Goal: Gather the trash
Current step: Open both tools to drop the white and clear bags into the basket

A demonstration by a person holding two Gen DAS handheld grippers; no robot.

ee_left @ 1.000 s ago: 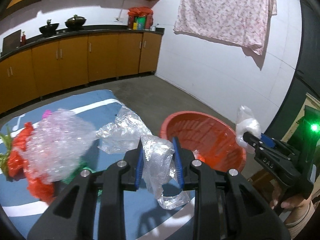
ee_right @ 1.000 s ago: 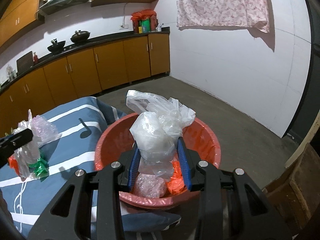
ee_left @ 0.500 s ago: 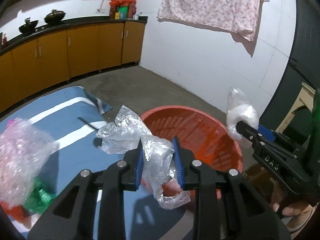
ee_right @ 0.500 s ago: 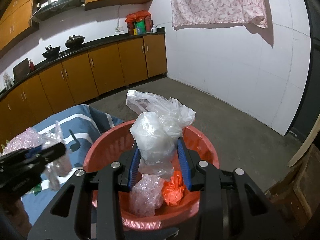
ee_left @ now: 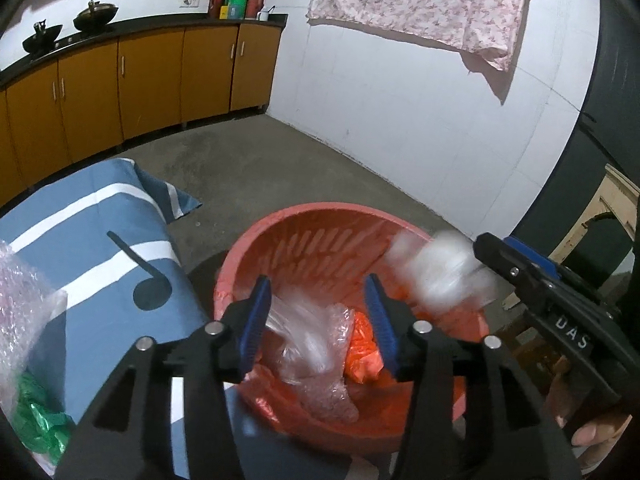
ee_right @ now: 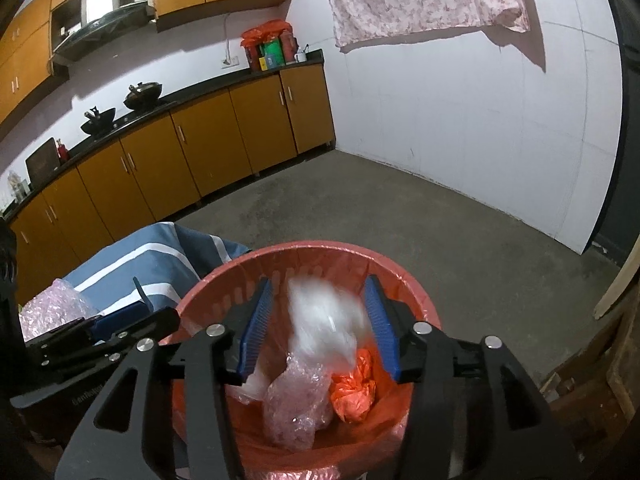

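Over red basket (ee_left: 304,220): left gripper (ee_left: 318,320) jaws opening, blurred clear plastic wrap (ee_left: 304,332) loose between pads, untouched. Right gripper (ee_right: 320,322) jaws opening, blurred white bag (ee_right: 324,320) between pads, above basket contents.

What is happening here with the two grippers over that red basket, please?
A person is dropping trash into the red basket. Both the left gripper and the right gripper are opening above it. A clear plastic bag falls blurred between the right fingers. Bubble wrap and an orange bag already lie inside.
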